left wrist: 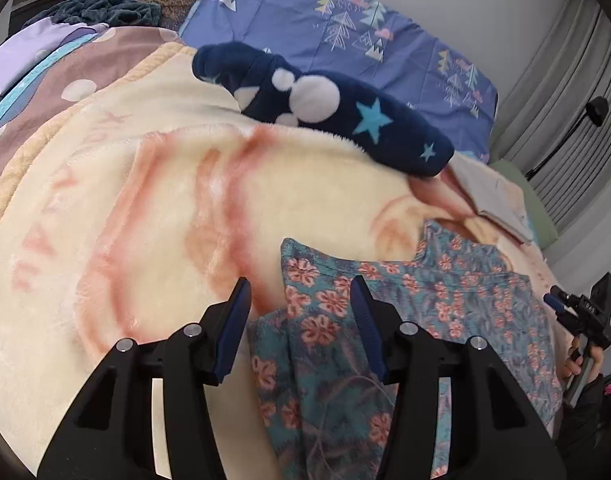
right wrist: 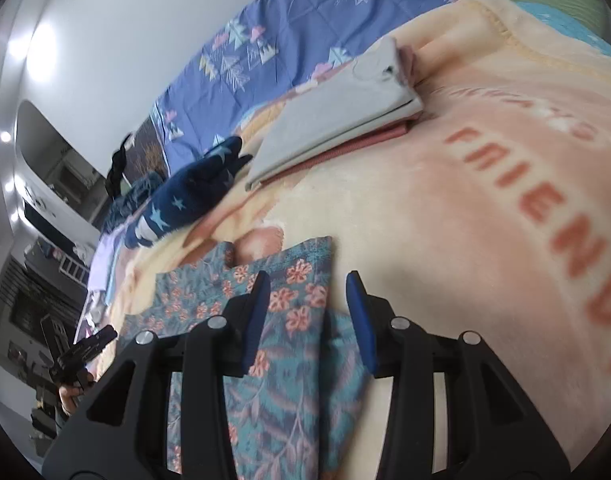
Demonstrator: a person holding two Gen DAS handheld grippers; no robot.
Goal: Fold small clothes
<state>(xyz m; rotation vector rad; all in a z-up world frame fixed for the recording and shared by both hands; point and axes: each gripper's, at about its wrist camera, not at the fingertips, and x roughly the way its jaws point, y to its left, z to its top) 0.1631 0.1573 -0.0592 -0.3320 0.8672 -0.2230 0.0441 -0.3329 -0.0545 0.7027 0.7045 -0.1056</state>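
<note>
My teal floral garment (left wrist: pixel 405 300) with coral blossoms lies flat and partly folded on the cream blanket; beyond it rest a navy star-patterned fleece piece (left wrist: pixel 337 116) and a folded grey-and-pink stack (right wrist: pixel 337 124).

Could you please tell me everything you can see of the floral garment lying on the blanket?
The floral garment is thin woven-looking teal cloth printed with coral flowers. It lies partly folded in overlapping layers on the cream plush blanket, with a straight upper edge and squared corners. Both open tools hover over its edges, gripping nothing.

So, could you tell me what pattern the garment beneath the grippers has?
Teal garment with coral-pink flowers, clearest in the left wrist view.
</note>
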